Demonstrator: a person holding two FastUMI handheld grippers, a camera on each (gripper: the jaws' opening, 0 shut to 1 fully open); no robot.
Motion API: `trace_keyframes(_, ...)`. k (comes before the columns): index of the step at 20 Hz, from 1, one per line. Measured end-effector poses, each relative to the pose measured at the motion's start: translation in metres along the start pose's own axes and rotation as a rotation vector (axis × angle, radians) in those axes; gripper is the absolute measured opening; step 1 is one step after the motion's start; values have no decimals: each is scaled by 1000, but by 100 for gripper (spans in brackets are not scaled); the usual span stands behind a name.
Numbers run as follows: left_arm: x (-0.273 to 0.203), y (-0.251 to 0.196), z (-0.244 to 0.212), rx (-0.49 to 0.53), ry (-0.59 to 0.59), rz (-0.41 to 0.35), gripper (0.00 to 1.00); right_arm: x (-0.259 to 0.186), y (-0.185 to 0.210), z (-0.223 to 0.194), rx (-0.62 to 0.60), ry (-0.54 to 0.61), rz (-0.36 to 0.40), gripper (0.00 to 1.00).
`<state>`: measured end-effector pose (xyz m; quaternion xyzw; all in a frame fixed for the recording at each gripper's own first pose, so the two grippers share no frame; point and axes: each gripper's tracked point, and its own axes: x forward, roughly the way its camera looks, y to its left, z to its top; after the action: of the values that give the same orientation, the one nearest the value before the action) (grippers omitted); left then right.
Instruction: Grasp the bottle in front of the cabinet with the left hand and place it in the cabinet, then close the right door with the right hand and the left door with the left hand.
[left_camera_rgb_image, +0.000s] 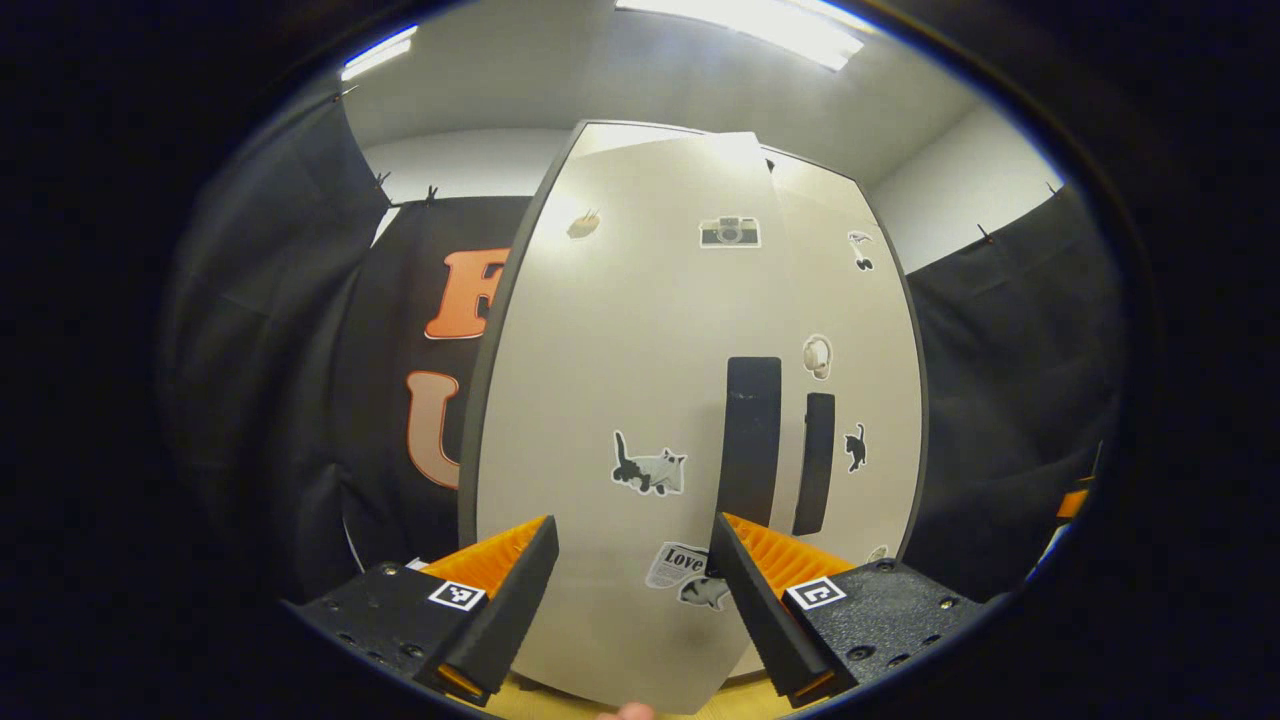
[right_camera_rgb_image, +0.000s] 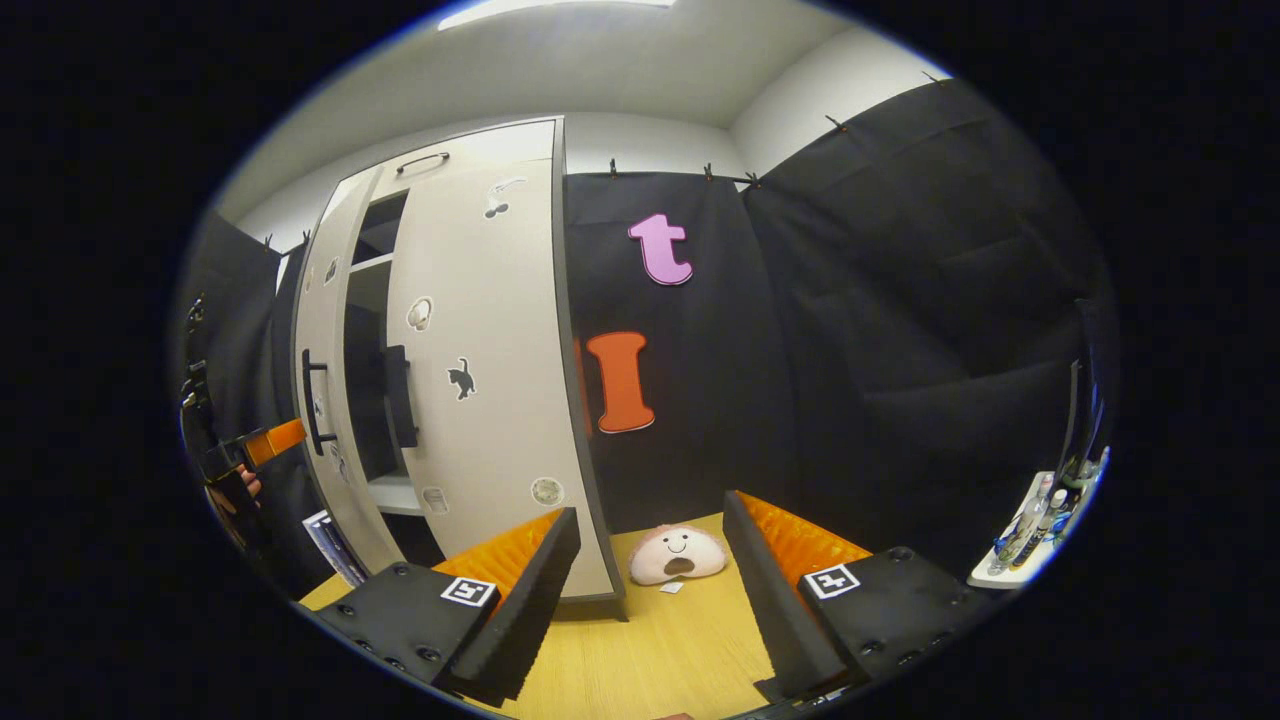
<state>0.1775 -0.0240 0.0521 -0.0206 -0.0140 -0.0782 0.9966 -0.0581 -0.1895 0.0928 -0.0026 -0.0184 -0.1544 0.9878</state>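
Observation:
In the left gripper view the pale cabinet stands close ahead. Its left door is ajar and overlaps the right door; both carry dark vertical handles. My left gripper is open right in front of the left door, with nothing between its fingers. In the right gripper view the right door lies flat against the cabinet, while the left door stands out with a dark gap and shelves between them. My right gripper is open over the table, right of the cabinet. The left gripper sits by the left door, held by a hand.
A wooden table runs under the cabinet. A pink plush toy lies on it by the cabinet's right corner. A small white shelf with several bottles is at the far right. Black cloth walls surround the booth.

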Motion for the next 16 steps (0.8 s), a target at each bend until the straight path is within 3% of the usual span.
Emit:
trace_keyframes(9,24,-12,-8,-16,-16,-18,95,-4,-32,1,0,-13,-73,96)
trace_keyframes(16,28,-12,-12,-51,-22,-5,95,-8,-33,-3,0,-1,-82,96)
